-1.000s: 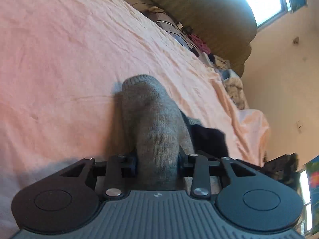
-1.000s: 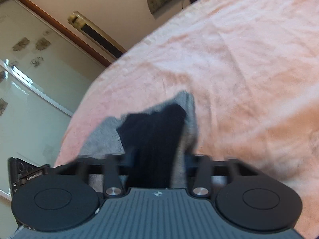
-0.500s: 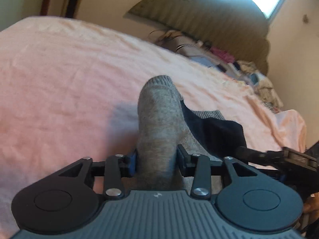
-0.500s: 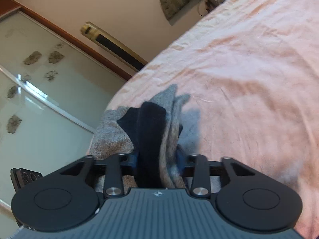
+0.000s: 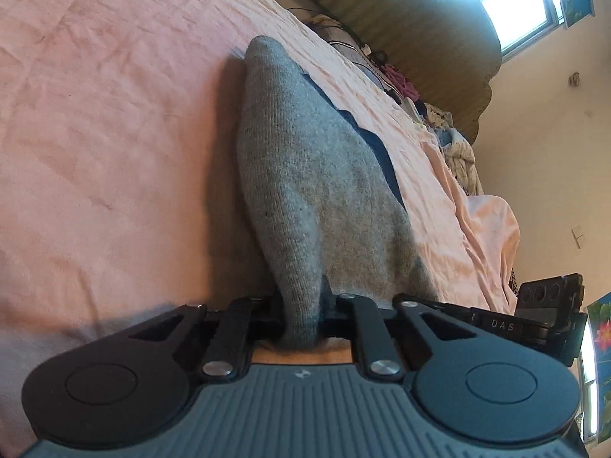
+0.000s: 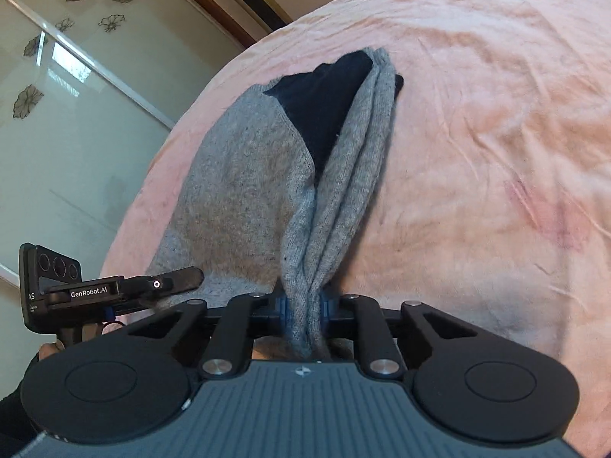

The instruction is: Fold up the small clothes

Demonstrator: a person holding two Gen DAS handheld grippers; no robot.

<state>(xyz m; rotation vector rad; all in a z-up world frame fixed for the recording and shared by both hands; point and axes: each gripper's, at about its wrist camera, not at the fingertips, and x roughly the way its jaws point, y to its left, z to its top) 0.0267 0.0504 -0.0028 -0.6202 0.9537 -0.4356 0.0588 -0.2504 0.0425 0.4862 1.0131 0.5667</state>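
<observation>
Both grippers are closing on the same grey sock (image 5: pixel 305 175) with its dark patch, stretched over the pink bedsheet (image 5: pixel 114 133). The left gripper (image 5: pixel 303 320) pinches one bunched end, the right gripper (image 6: pixel 303 305) pinches the other; whether the sock's middle touches the sheet is hard to tell.

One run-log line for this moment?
left claw: closing on grey sock | right claw: closing on same sock | surface: pink bedsheet
</observation>
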